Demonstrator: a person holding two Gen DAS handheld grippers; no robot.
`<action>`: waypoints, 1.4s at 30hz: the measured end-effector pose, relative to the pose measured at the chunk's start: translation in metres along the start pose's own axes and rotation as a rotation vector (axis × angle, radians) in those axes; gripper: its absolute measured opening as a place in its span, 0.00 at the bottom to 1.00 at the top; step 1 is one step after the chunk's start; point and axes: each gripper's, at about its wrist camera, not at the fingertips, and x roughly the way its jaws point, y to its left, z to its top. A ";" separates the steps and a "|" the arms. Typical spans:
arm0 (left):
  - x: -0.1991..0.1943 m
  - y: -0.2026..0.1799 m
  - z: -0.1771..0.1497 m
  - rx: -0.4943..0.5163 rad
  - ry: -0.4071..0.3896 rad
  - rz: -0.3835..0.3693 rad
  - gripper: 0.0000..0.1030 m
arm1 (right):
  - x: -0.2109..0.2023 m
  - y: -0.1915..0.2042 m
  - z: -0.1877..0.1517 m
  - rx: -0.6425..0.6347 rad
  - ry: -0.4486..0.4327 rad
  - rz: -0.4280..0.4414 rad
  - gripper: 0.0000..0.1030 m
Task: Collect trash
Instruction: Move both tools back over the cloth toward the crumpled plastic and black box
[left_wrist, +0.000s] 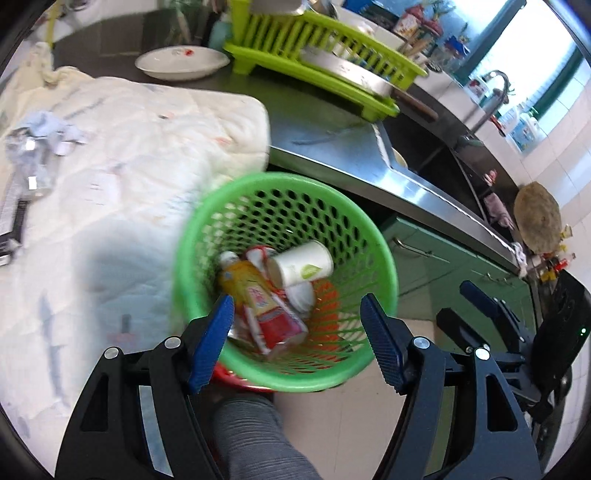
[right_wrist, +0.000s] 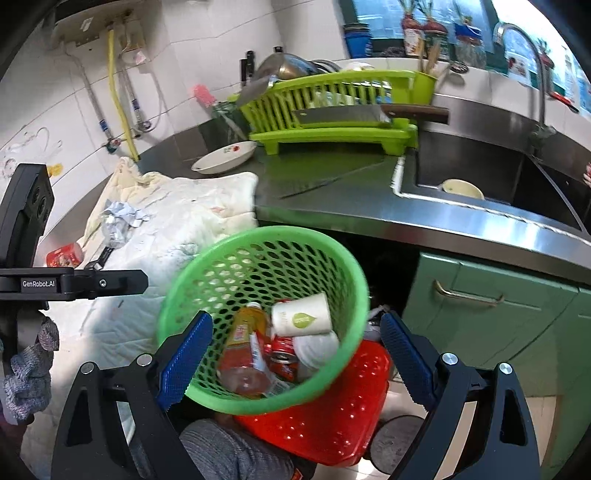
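My left gripper and my right gripper both stand wide open and hold nothing. Under them is the green perforated plastic basket; it already has a yellow drink bottle, a white paper cup and a red can inside. At about ten o'clock, on the white quilted cloth, the crumpled silvery wrappers and a red snack packet are left. I judge the task about half done.

Perforated glossy plastic basket, brushed steel counter, quilted cloth, seemingly paper cup
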 end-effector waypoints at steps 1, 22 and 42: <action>-0.007 0.008 0.000 -0.010 -0.012 0.008 0.68 | 0.002 0.007 0.003 -0.011 0.002 0.010 0.86; -0.108 0.175 -0.019 -0.272 -0.180 0.198 0.68 | 0.072 0.157 0.063 -0.192 0.070 0.220 0.86; -0.122 0.246 -0.031 -0.377 -0.196 0.219 0.68 | 0.196 0.338 0.146 -0.441 0.166 0.349 0.83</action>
